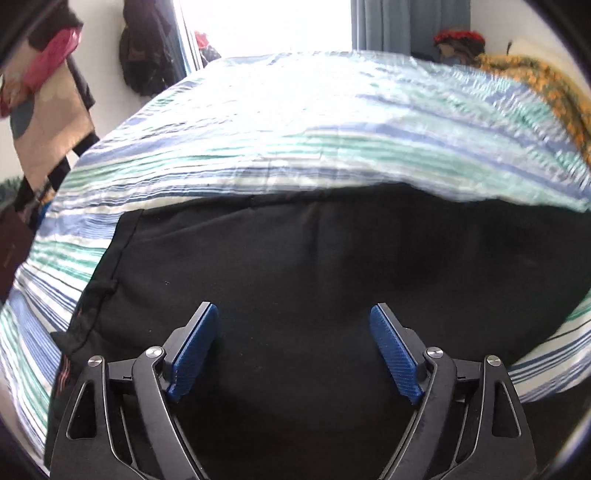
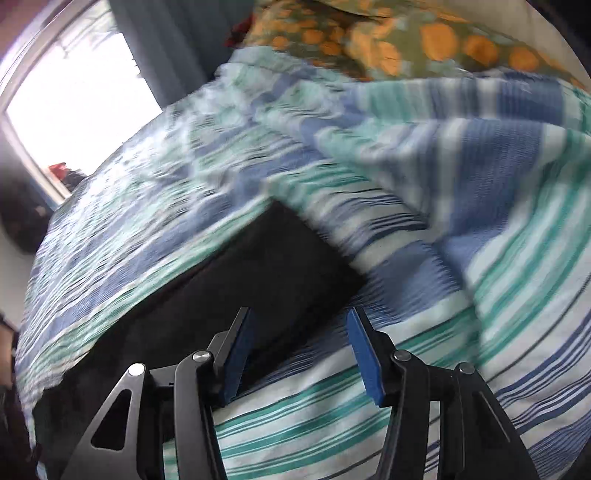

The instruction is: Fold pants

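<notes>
Black pants (image 1: 295, 258) lie flat on the striped bedspread (image 1: 258, 147), folded into a broad dark slab with a seamed edge at the left. My left gripper (image 1: 293, 314) is open and empty, hovering just above the pants with its blue pads (image 1: 195, 350) spread wide. In the right wrist view the pants (image 2: 240, 273) show as a dark strip running from lower left to centre. My right gripper (image 2: 299, 317) is open and empty over the pants' right end, where black cloth meets the bedspread (image 2: 480, 258).
An orange and green floral blanket (image 2: 369, 40) lies bunched at the far right of the bed (image 1: 546, 85). A bright window (image 1: 266, 22) with curtains stands behind the bed. Clothes hang at the left (image 1: 48, 92). The bedspread is rumpled into a ridge (image 2: 424, 177) near my right gripper.
</notes>
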